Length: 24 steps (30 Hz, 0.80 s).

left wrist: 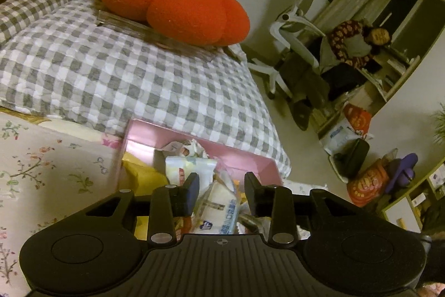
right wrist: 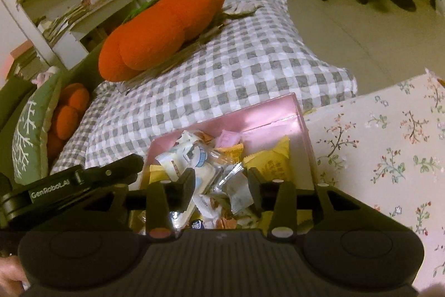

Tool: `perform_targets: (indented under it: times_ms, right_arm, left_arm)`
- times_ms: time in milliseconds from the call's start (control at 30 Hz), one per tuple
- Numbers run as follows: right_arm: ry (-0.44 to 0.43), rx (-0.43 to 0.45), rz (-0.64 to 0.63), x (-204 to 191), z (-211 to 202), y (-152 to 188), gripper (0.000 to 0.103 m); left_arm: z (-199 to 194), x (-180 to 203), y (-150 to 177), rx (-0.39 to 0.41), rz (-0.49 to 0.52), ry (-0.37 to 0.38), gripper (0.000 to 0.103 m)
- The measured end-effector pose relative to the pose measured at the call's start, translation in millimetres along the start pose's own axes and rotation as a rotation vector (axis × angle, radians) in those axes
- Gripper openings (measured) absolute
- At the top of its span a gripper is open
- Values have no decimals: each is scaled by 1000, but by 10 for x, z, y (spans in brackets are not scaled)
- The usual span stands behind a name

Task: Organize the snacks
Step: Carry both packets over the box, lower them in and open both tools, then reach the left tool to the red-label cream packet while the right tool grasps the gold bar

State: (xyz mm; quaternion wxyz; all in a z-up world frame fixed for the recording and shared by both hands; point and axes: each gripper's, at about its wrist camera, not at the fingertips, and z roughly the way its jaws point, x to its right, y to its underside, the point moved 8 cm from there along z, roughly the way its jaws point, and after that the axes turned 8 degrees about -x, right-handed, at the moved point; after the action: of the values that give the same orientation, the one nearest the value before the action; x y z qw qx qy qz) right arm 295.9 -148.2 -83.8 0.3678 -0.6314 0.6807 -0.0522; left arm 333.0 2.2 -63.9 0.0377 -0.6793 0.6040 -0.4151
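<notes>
Pink box (right wrist: 278,116) is sitting on the bed holding a jumble of snacks (right wrist: 211,171); left gripper (left wrist: 222,187) and right gripper (right wrist: 221,180) are hovering over it, jaws narrowly parted, gripping nothing, likely lining up picks.

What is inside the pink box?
The pink box holds a loose pile of wrapped snacks, white, yellow and pink. Its bottom and lower packets are covered.

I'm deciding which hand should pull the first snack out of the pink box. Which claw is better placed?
The right claw, probably. It sits open directly over the loose packets in the pink box, with several between its fingers. The left claw, also open, is over the box's edge, reaching mostly one white packet.
</notes>
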Motion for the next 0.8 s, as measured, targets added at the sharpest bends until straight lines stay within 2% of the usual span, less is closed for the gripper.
perform_targets:
  times_ms: [167, 233, 333, 467, 533, 667, 800]
  right_arm:
    - [12, -5, 12, 20, -67, 21, 40]
    - [15, -8, 21, 27, -101, 30, 40]
    - [16, -20, 32, 28, -140, 67, 40]
    - [23, -54, 46, 27, -163, 140, 42]
    - [24, -72, 47, 16, -164, 184, 44]
    - [43, -100, 43, -21, -191, 275, 44]
    - [56, -118, 50, -46, -260, 358, 46]
  left_arm:
    - [-78, -9, 34, -24, -2, -29, 34]
    - [-123, 3, 46, -27, 4, -38, 38]
    - [-215, 16, 83, -30, 29, -72, 42]
    - [-329, 33, 186, -49, 74, -117, 43]
    - [-369, 34, 265, -63, 96, -143, 48]
    - [-385, 40, 497, -113, 173, -228, 50]
    - [-345, 44, 782, -180, 220, -254, 50]
